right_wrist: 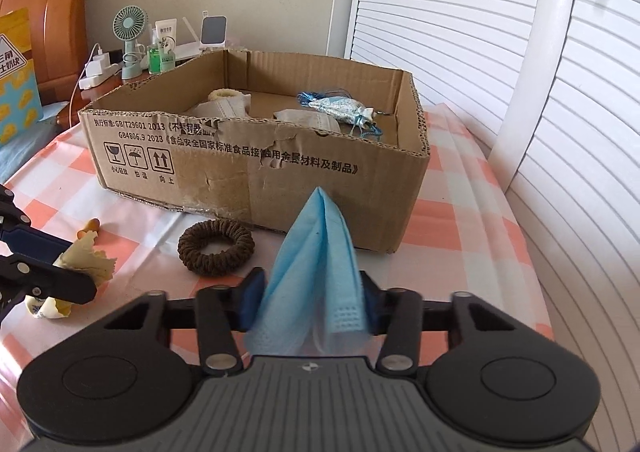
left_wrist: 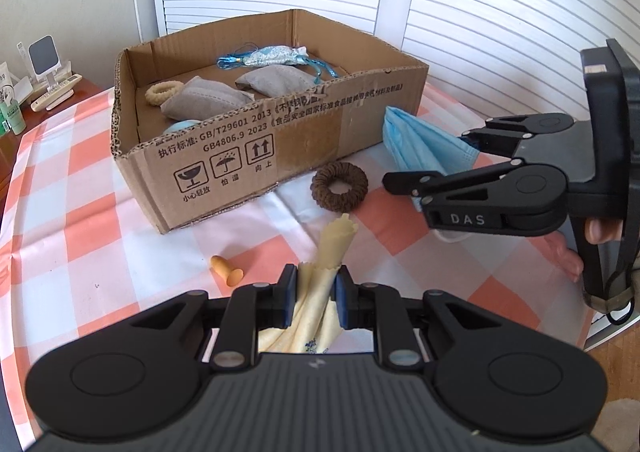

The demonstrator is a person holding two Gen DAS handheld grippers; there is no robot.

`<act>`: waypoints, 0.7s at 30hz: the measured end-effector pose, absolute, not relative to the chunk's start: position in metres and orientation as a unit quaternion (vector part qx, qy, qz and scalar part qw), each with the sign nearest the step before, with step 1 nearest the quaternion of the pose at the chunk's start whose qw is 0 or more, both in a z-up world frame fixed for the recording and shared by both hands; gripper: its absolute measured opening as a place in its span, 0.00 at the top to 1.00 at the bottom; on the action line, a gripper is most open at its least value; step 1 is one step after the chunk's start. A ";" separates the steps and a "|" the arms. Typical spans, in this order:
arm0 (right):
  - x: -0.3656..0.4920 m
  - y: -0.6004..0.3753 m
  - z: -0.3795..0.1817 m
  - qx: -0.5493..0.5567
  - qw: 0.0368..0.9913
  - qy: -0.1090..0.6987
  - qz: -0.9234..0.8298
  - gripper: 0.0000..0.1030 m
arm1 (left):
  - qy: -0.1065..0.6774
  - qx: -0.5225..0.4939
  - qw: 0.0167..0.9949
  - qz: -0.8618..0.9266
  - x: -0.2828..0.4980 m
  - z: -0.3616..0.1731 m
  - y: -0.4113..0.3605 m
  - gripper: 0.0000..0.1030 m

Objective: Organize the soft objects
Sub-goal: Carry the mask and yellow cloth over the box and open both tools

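Two grabs going | left gripper [left_wrist: 316, 288] pinched tight on cream crumpled cloth [left_wrist: 320, 284] | right gripper [right_wrist: 310, 302] clamped around pale-blue pleated face mask [right_wrist: 316, 252], tip toward 12 | brown cardboard box [right_wrist: 320, 188] sits at 12, right closer

Bright, even daylight – soft shadows, sharp focus, fisheye-bent edges.

1. A table [left_wrist: 92, 188] under an orange-and-white checked cloth carries everything.
2. An open cardboard box [left_wrist: 256, 144] stands on it.
3. A brown scrunchie [left_wrist: 339, 186] lies just beside the box's printed front wall.
4. A small orange plug-shaped piece [left_wrist: 227, 270] lies near that wall's corner, apart from it.
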State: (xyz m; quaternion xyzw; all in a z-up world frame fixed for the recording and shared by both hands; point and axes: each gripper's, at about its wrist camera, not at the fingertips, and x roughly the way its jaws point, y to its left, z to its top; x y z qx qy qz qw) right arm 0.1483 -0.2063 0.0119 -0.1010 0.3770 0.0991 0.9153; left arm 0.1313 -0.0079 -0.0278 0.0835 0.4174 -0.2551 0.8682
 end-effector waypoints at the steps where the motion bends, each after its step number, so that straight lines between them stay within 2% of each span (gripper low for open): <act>1: 0.147 -0.207 0.013 -0.102 0.915 0.377 0.099 0.59 | 0.418 0.084 0.868 -0.255 0.132 -0.027 -0.008 0.83; 2: 0.147 -0.208 0.014 -0.102 0.915 0.377 0.099 0.66 | 0.419 0.083 0.867 -0.256 0.132 -0.027 -0.007 0.83; 5: 0.145 -0.213 0.020 -0.095 0.917 0.376 0.098 0.75 | 0.418 0.084 0.868 -0.256 0.131 -0.024 -0.006 0.82; 12: 0.136 -0.217 0.040 -0.096 0.921 0.363 0.106 0.80 | 0.414 0.089 0.868 -0.260 0.125 -0.014 -0.002 0.83; 21: 0.121 -0.215 0.071 -0.109 0.925 0.339 0.130 0.82 | 0.406 0.090 0.870 -0.264 0.112 0.002 0.005 0.82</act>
